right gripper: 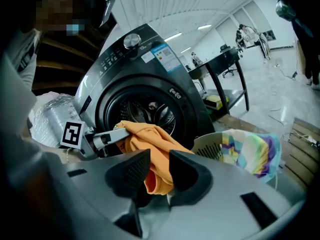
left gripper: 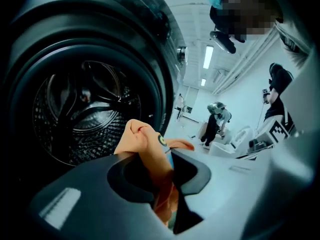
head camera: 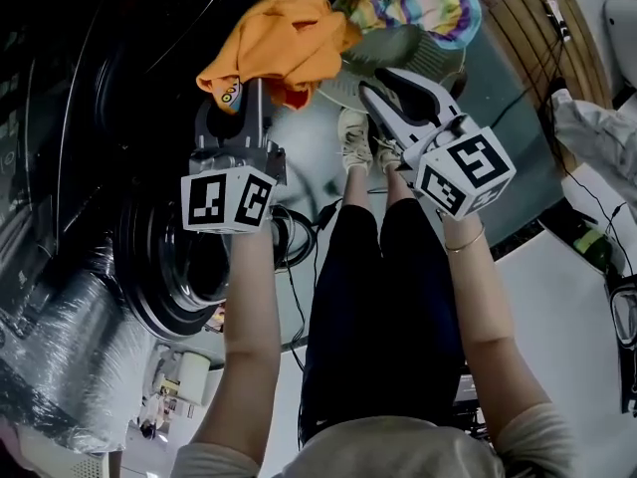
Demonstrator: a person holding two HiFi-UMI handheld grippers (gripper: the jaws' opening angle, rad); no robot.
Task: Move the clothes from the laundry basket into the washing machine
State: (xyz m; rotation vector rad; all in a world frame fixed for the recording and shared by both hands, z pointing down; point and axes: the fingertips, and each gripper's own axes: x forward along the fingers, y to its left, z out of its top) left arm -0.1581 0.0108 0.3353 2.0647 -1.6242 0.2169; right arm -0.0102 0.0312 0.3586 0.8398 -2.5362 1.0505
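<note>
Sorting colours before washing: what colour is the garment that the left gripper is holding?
The garment is orange, with a small cartoon print; it shows best in the head view.

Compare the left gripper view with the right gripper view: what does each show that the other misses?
Left gripper view only: the drum's perforated wall, close up. Right gripper view only: the control panel, the basket with a striped cloth, and the right gripper's own jaws, apart. Both: the orange garment clamped in the left gripper, and the open drum mouth.
</note>
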